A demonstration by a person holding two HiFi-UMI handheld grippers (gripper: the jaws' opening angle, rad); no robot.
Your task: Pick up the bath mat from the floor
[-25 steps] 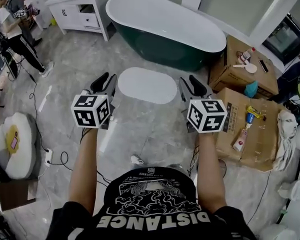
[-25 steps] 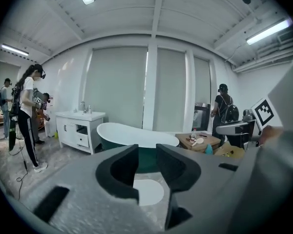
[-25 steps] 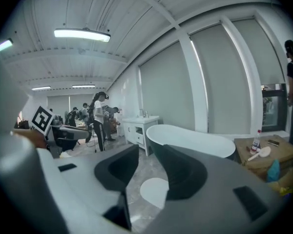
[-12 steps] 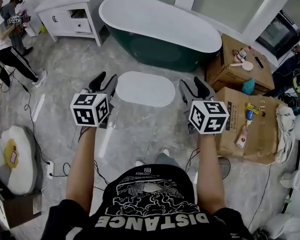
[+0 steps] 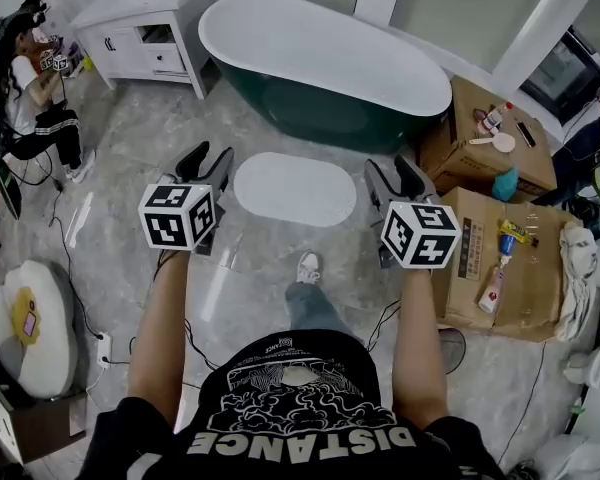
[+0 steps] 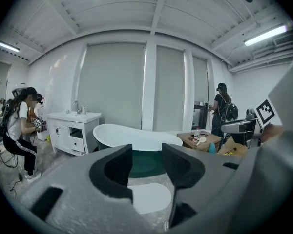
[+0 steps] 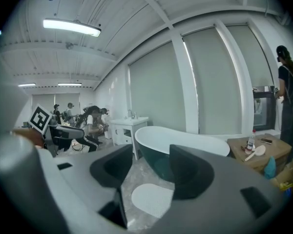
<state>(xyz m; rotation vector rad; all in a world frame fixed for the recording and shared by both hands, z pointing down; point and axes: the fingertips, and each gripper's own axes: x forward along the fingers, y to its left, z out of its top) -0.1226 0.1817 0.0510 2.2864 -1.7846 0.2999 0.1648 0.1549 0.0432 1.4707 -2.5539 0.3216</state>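
Foot (image 5: 307,266) stepped toward bath mat (image 5: 294,189); left gripper (image 5: 208,159) opening, right gripper (image 5: 398,173) released, both empty.

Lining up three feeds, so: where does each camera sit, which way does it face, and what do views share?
Head view: on the person's head, facing steeply down; shows forearms, shirt, left claw, right claw.
Left gripper view: on the left claw, facing forward between its opening, empty jaws.
Right gripper view: on the right claw, forward between its parted, empty jaws.
Shared: all three show the bath mat and bathtub.
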